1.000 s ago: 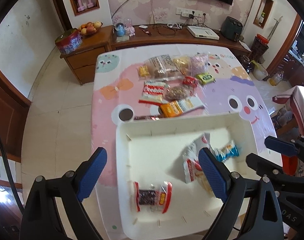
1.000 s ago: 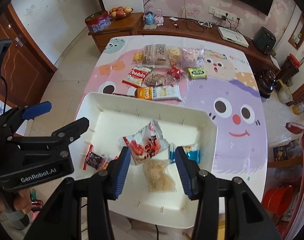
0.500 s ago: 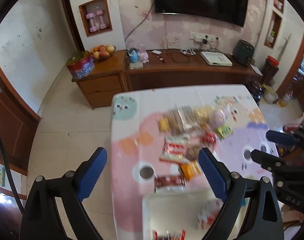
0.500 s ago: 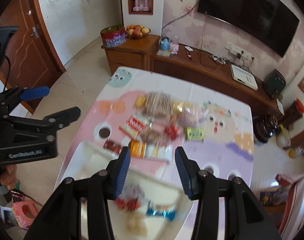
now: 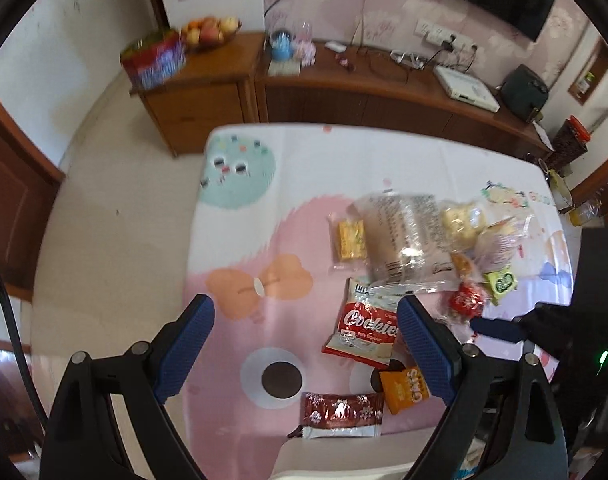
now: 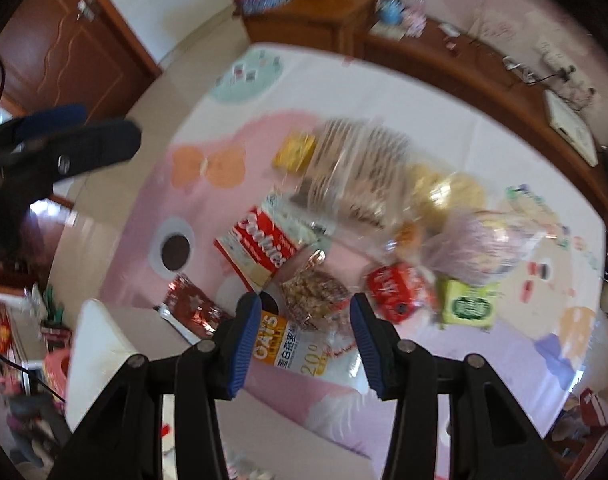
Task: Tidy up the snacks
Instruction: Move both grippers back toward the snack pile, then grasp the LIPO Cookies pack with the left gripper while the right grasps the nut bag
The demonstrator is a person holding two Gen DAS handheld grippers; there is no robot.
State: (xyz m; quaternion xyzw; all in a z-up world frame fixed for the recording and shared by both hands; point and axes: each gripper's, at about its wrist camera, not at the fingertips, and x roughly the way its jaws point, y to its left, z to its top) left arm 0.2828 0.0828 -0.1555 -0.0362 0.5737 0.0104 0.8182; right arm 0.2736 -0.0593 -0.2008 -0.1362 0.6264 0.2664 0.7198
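Both tools moved from tray to snack pile; left tool [image 5: 304,344] wide, right tool [image 6: 304,336] part-open, both empty, angled steeply down.

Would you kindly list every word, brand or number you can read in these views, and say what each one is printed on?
"Cookies": white script on the red cookie packet.
"OATS": on the orange end of the oat packet, also legible in the left wrist view.
"20": large numeral on that packet's white part, beside Chinese characters too blurred to read.
Green packet: an oval logo, unreadable.
Clear biscuit bag: fine print, too small.
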